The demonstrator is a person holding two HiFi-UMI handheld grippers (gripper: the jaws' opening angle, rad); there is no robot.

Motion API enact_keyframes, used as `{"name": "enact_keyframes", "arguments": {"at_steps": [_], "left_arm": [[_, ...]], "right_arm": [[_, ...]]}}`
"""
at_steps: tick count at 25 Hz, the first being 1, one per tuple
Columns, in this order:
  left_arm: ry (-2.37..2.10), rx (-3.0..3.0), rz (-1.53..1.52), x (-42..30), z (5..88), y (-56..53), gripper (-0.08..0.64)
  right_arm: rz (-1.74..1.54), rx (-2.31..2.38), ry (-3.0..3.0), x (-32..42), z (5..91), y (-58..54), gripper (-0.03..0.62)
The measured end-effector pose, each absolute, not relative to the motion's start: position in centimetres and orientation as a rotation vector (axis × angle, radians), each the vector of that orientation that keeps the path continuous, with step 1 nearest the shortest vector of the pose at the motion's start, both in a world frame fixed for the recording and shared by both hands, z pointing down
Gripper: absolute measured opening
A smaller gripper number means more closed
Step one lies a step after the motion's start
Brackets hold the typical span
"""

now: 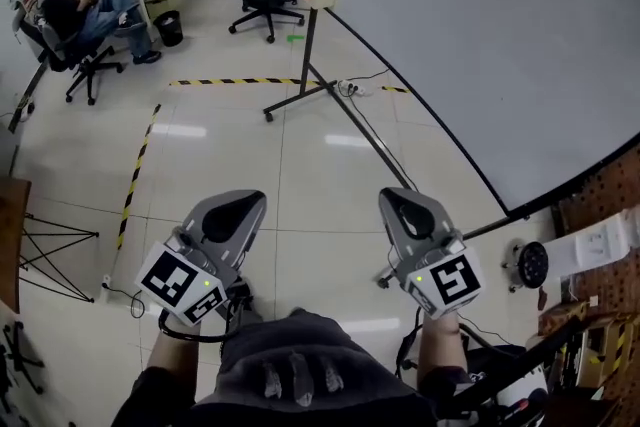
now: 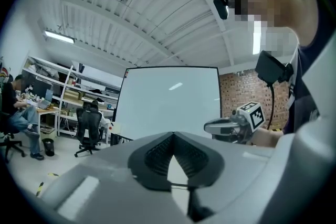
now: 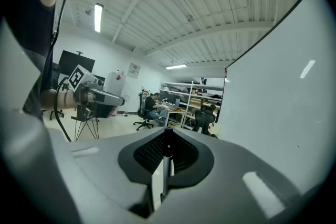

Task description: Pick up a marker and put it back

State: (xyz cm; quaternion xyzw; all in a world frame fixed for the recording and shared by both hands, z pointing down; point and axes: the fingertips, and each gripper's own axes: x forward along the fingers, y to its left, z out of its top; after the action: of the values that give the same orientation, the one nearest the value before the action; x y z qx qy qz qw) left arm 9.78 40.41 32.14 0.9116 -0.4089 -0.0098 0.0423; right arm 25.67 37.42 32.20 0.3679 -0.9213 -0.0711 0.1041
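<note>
The right gripper (image 3: 168,136) had its fingers clamped on a slim dark marker (image 3: 167,152). The left gripper (image 2: 173,136) had its fingers shut together, empty, beside a whiteboard (image 1: 480,35).

White whiteboard (image 1: 500,35), yellow-black striped tape (image 1: 240,81) on the floor (image 1: 300,165) beside it, grey left gripper (image 1: 233,207) and right gripper (image 1: 402,205), dark marker (image 3: 166,165).

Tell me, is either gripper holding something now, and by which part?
Nothing seems to be held: the left gripper and the right gripper both have their jaws together, with nothing clearly between them.
</note>
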Motion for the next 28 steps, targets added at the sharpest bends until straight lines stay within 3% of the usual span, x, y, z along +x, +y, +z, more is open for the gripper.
{"name": "enact_keyframes", "arguments": {"at_steps": [28], "left_arm": [[-1.389,2.753,0.075,8.4,31.7,39.0,0.006]], "right_arm": [[-0.167,1.070,-2.801,25.3,32.6,36.4,0.002]]}}
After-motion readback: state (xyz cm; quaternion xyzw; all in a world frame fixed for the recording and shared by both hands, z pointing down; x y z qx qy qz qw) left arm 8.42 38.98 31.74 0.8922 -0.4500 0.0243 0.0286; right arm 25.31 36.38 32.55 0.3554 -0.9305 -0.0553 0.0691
